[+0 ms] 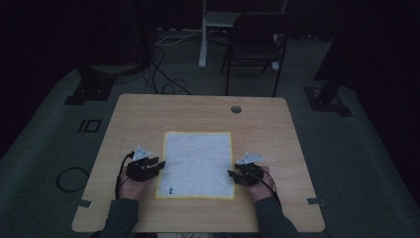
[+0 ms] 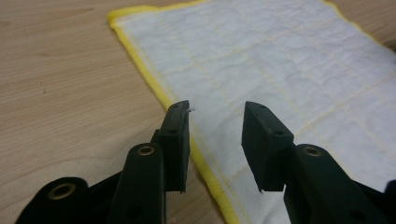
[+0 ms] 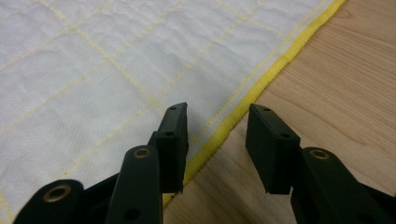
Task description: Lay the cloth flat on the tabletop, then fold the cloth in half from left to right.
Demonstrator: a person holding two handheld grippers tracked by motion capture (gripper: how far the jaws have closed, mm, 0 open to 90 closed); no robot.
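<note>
Standing apart and gripping nothing, both pairs of jaws, each straddling a long yellow hem of the white quilted cloth (image 1: pixel 198 163): left gripper (image 2: pixel 215 116) poised over the cloth's left edge, one jaw above the bare wood and the other above the white field, with the yellow hem (image 2: pixel 154 88) running between; right gripper (image 3: pixel 217 119) mirrored over the opposite hem (image 3: pixel 261 84), again one jaw over cloth and one over wood. Probably set this way so that each pair can close on an edge at matching points and lift or fold the cloth evenly; judged from the symmetry alone. Hard to tell whether the jaw tips touch the fabric or hang just above it, the gripper views being too oblique. Seen from the high view, left gripper (image 1: pixel 159 163) and right gripper (image 1: pixel 231 173) level with the lower half of the cloth, held in hands coming up from the near edge. Lying flat and spread open near the middle of the wooden table (image 1: pixel 277 129), long sides running away from the person, a small dark tag (image 1: pixel 170 190) at the near left corner. No containers on the table; a round cable port (image 1: pixel 236 109) toward the far edge. Farther out, dimly lit, a folding chair (image 1: pixel 255 44) and loose cables (image 1: pixel 166 74) on the floor.
</note>
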